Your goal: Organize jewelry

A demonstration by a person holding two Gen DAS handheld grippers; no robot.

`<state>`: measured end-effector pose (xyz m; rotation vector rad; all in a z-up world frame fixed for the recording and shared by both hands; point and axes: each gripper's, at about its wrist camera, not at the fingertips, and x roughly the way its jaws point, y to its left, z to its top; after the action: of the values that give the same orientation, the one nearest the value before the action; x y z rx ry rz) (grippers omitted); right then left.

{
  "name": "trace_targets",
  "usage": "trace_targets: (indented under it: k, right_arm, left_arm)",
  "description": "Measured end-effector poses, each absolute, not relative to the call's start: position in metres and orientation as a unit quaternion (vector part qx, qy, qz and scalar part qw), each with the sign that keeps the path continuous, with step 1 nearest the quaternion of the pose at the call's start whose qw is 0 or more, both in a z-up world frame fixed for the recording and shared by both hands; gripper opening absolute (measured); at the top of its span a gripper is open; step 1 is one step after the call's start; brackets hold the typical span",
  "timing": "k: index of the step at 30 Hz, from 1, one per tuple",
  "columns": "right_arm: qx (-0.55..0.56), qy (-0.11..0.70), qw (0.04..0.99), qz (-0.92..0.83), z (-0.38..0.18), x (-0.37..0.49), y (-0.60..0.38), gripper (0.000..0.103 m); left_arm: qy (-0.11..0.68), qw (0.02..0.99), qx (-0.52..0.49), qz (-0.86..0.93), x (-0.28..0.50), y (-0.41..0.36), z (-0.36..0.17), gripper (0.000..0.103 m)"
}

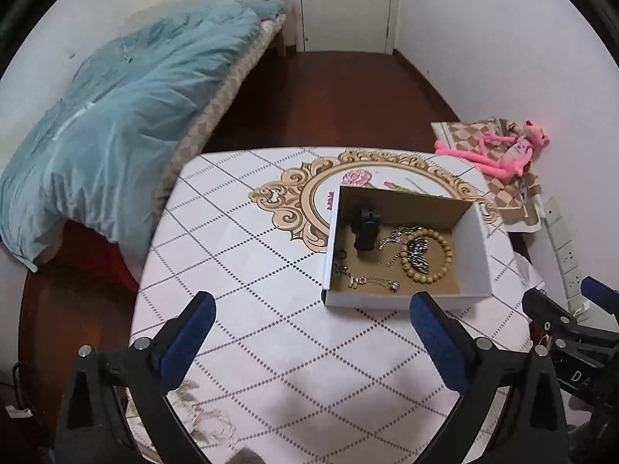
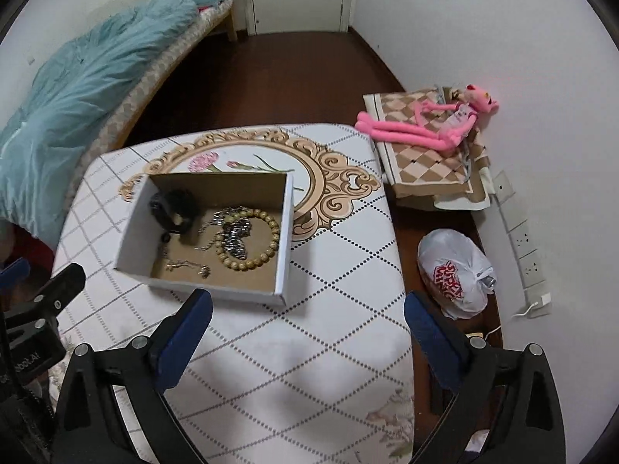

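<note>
A white cardboard box (image 1: 477,255) with a brown inside sits on the table (image 1: 271,270). It holds a wooden bead bracelet (image 1: 445,266), a silver chain (image 1: 390,239), a gold necklace (image 1: 363,280), a dark patterned piece (image 1: 419,253) and a black object (image 1: 365,228). My left gripper (image 1: 311,307) is open and empty, hovering just short of the box's near wall. In the right wrist view the box (image 2: 135,232) lies ahead to the left with the bracelet (image 2: 267,247) inside. My right gripper (image 2: 307,305) is open and empty near the box's near right corner.
A bed with a blue quilt (image 1: 116,116) stands left of the table. A pink plush toy (image 2: 425,123) lies on a checked cushion at the right. A white plastic bag (image 2: 456,266) sits on the floor by a power strip (image 2: 526,247). A door (image 1: 344,4) is at the back.
</note>
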<state>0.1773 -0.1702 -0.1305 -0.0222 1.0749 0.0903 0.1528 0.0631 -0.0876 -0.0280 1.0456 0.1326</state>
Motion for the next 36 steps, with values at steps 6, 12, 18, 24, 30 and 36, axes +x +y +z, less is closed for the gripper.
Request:
trace_targets:
  k: [6,12,18,24,30,36]
  right_arm:
    - [0.008,0.469,0.882,0.041,-0.081,0.132,-0.175,0.101]
    - [0.009,0.426,0.904,0.033,-0.031,0.085,-0.183,0.101]
    - [0.006,0.388,0.921,0.026,0.013,0.044,-0.193,0.103]
    - [0.006,0.358,0.933,0.025,0.049,0.010,-0.200,0.103]
    - [0.012,0.352,0.935,0.025,0.064,-0.005,-0.207,0.103]
    - [0.013,0.367,0.930,0.019,0.058,0.002,-0.211,0.103]
  left_arm:
    - [0.458,0.887,-0.019,0.057,0.113,0.060,-0.040,0.102]
    - [0.422,0.905,-0.012,0.046,0.075,0.052,0.005,0.102]
    - [0.394,0.918,-0.011,0.037,0.043,0.047,0.043,0.102]
    - [0.375,0.926,-0.007,0.037,0.020,0.044,0.069,0.102]
    - [0.383,0.923,-0.011,0.029,0.012,0.041,0.073,0.102]
    - [0.406,0.914,-0.010,0.029,0.024,0.036,0.065,0.102]
